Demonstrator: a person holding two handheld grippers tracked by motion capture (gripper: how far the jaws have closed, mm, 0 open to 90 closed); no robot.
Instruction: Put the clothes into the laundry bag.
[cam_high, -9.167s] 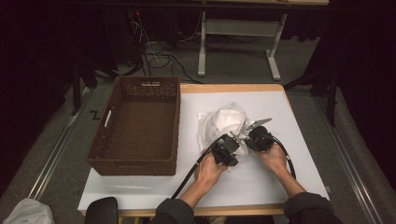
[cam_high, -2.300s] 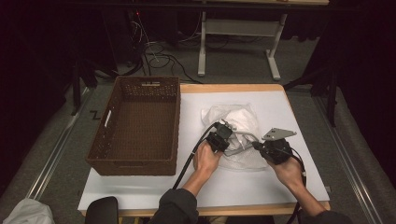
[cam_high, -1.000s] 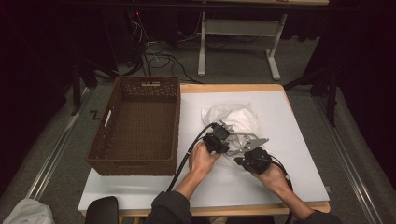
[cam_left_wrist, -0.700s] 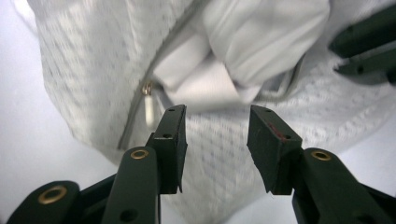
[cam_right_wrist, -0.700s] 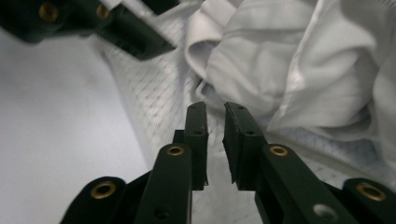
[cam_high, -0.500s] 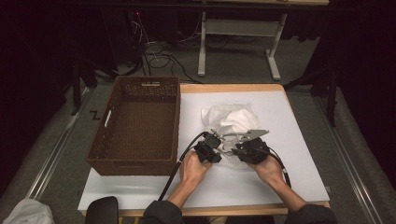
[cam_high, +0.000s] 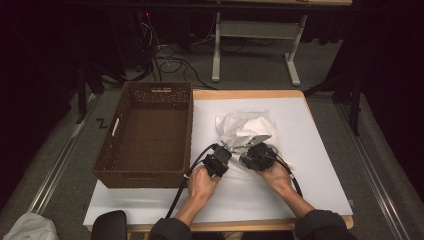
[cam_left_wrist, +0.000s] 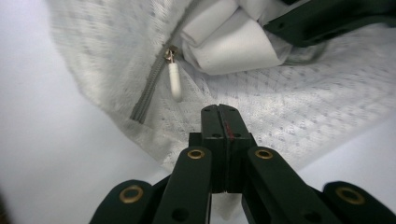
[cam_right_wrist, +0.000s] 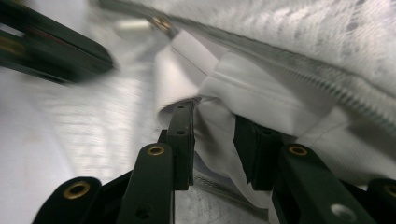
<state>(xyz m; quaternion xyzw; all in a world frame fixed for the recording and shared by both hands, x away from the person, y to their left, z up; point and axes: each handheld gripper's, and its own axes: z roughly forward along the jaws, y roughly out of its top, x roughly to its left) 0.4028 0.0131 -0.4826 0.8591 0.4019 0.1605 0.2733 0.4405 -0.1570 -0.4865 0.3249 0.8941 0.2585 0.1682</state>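
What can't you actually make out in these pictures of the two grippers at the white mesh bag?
- Whether the left gripper pinches mesh bag fabric: its shut jaws cover the spot in its own view.
- What the folded white cloth is: the bag hides most of it.
- The zipper pull: blurred in the right gripper view.
- The right gripper jaw tips, buried in cloth.

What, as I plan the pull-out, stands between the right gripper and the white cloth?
Nothing visible: jaws of the right gripper, just opening, straddle the white cloth at the unzipped mouth of the mesh bag.
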